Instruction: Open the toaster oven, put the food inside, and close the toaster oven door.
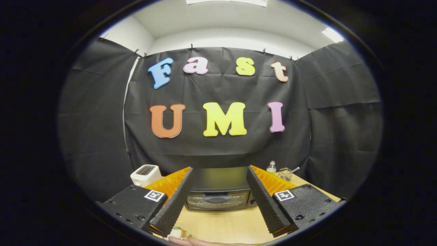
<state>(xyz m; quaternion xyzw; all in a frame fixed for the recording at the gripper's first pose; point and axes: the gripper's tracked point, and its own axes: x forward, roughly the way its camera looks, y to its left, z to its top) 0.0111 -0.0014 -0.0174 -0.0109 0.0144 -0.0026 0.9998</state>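
Observation:
A black toaster oven (218, 189) stands on the wooden table (225, 223) beyond my fingers, its glass door shut and its handle (217, 198) across the top of the door. My gripper (218, 196) is open, held above the table, and the oven shows in the wide gap between the two black ribbed fingers (175, 201). Nothing is between them. Close under the left finger, a pale food item (179, 233) peeks out, partly hidden. A person's hand (201, 242) lies beside it.
A white toaster (146, 175) stands left of the oven at the back. Behind the oven on the right are a small bottle (271, 167) and a clear glass (285, 174) with a utensil in it. Bare table lies in front of the oven.

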